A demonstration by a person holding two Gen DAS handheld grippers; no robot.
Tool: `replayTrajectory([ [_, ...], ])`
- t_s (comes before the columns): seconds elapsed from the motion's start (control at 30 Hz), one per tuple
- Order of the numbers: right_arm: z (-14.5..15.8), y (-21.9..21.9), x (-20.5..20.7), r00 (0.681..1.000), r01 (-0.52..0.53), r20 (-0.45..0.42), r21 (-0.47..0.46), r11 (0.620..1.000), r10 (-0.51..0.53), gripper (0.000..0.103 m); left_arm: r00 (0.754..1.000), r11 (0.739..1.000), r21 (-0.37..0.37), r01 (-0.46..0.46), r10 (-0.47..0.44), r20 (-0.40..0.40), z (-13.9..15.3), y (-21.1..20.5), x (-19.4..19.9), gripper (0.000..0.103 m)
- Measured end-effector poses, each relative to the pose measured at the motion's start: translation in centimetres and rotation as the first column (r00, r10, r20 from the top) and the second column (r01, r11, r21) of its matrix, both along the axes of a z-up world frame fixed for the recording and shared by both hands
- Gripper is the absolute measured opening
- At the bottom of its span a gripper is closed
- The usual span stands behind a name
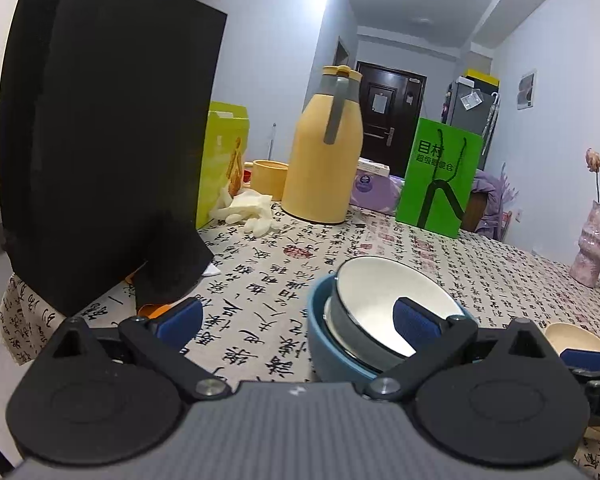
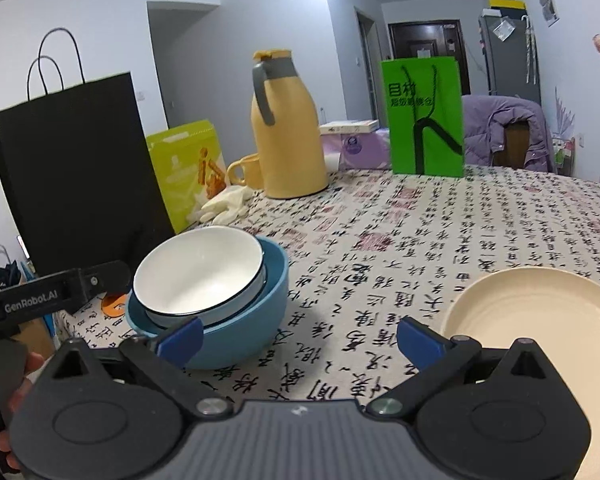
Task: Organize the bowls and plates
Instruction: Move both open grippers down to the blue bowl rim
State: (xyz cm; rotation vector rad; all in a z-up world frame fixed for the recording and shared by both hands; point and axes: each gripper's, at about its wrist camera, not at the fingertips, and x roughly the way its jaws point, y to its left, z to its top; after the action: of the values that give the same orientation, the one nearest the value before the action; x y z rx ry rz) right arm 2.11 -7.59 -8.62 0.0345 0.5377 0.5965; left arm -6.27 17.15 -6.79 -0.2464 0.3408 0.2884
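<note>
Hovering low over the table (image 2: 380, 216), both jaws spread wide and empty: the left hand-held gripper (image 1: 298, 318) has the nested bowls (image 1: 364, 320) just ahead-right, while the right hand-held gripper (image 2: 298, 338) sits nearer the cream plate (image 2: 536, 320), off its right finger.

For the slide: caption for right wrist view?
Open right gripper between nested bowls and cream plate on calligraphy tablecloth.

Table draped in a cream calligraphy-print cloth (image 2: 420, 240): on it a blue bowl (image 2: 256, 320), cream plate (image 2: 540, 320), yellow thermos jug (image 2: 288, 140), green paper bag (image 2: 424, 120), tall black paper bag (image 2: 80, 160), white rubber gloves (image 2: 224, 204).
</note>
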Motion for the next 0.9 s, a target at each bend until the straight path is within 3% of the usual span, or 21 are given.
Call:
replayTrajectory([
  [0.43,-0.1,2.2,4.0,0.993,0.014,-0.121,0.029,0.999,-0.011,0.103,1.000,0.998,-0.052,0.027,-0.027,0.003,-0.1,2.3,1.8,0.103],
  [0.9,-1.1,4.4,6.9,0.981,0.002,-0.193,0.005,1.000,-0.001,0.103,0.994,0.992,-0.109,0.066,-0.075,-0.080,-1.2,2.9,5.9,0.103],
])
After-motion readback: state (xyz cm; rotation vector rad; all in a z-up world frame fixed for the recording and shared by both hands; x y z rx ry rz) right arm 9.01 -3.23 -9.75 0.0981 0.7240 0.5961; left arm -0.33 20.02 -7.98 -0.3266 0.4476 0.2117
